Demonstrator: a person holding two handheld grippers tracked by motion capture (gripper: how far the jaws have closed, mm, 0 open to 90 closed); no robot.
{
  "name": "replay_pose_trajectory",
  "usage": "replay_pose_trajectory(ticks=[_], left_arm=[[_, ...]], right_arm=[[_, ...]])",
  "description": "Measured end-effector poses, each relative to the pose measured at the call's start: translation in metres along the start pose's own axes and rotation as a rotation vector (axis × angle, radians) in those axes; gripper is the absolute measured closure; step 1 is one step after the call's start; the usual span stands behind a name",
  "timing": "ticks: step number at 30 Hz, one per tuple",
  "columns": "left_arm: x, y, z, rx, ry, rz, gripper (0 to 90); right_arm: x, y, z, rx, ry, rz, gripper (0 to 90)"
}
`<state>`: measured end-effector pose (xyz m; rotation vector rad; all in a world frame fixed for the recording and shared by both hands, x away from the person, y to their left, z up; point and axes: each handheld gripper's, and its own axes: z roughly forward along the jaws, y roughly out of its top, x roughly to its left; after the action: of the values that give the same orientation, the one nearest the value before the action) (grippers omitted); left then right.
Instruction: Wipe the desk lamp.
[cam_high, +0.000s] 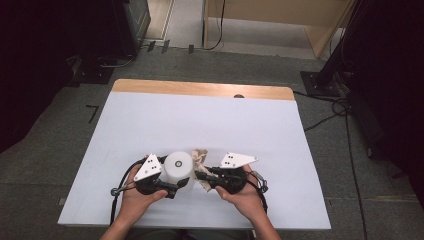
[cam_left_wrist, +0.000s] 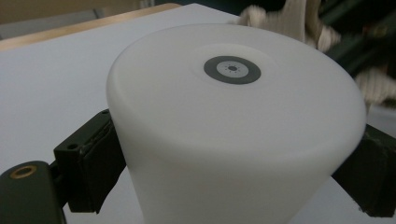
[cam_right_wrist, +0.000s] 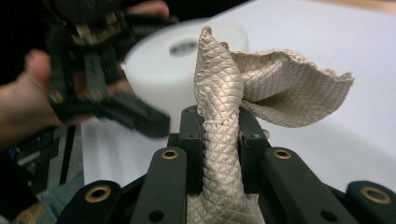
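White cylinder (cam_left_wrist: 233, 130): clamped between left gripper (cam_left_wrist: 233, 154) jaws; smooth wall, slip possible.
Quilted beige cloth (cam_right_wrist: 224, 135): pinched by right gripper (cam_right_wrist: 222, 140), at cylinder's 3 o'clock; snagging or tipping risked.

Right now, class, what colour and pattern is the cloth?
Beige cloth with a quilted diamond pattern, clearest in the right gripper view.

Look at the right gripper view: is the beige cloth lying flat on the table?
No: the right gripper's fingers pinch the beige cloth upright, off the table.

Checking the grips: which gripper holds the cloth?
The right gripper: its fingers pinch the beige cloth. The left gripper clamps the white cylinder instead.
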<state>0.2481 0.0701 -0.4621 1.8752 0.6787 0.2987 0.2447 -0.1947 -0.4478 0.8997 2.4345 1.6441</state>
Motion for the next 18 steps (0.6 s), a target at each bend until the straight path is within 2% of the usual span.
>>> replay_pose_trajectory(ticks=[1, 2, 4, 6, 8, 12, 15, 18], left_arm=[[-0.002, 0.0, 0.0, 0.002, 0.011, -0.016, 6.3], [-0.003, 0.0, 0.001, 0.006, 0.015, -0.03, 1.5], [-0.006, -0.001, 0.002, -0.003, 0.02, -0.067, 0.0], [-0.01, -0.002, 0.004, 0.001, 0.061, -0.083, 0.0], [-0.014, -0.002, 0.006, -0.009, 0.094, -0.096, 0.0], [-0.015, -0.001, 0.005, -0.004, 0.119, -0.137, 2.4], [-0.014, -0.001, 0.005, -0.005, 0.115, -0.13, 2.9], [-0.012, -0.001, 0.003, -0.017, 0.109, -0.087, 4.8]], right_arm=[[-0.001, -0.005, 0.005, 0.041, -0.006, -0.005, 76.9], [-0.003, -0.009, 0.01, 0.07, -0.014, -0.004, 76.8], [-0.005, -0.016, 0.017, 0.112, -0.032, 0.017, 76.8], [-0.006, -0.023, 0.024, 0.149, -0.048, 0.033, 76.8], [-0.006, -0.026, 0.028, 0.176, -0.057, 0.02, 76.8], [-0.007, -0.028, 0.029, 0.179, -0.048, 0.03, 76.9], [-0.007, -0.027, 0.028, 0.173, -0.04, 0.035, 76.9], [-0.005, -0.024, 0.025, 0.152, -0.035, 0.032, 76.9]])
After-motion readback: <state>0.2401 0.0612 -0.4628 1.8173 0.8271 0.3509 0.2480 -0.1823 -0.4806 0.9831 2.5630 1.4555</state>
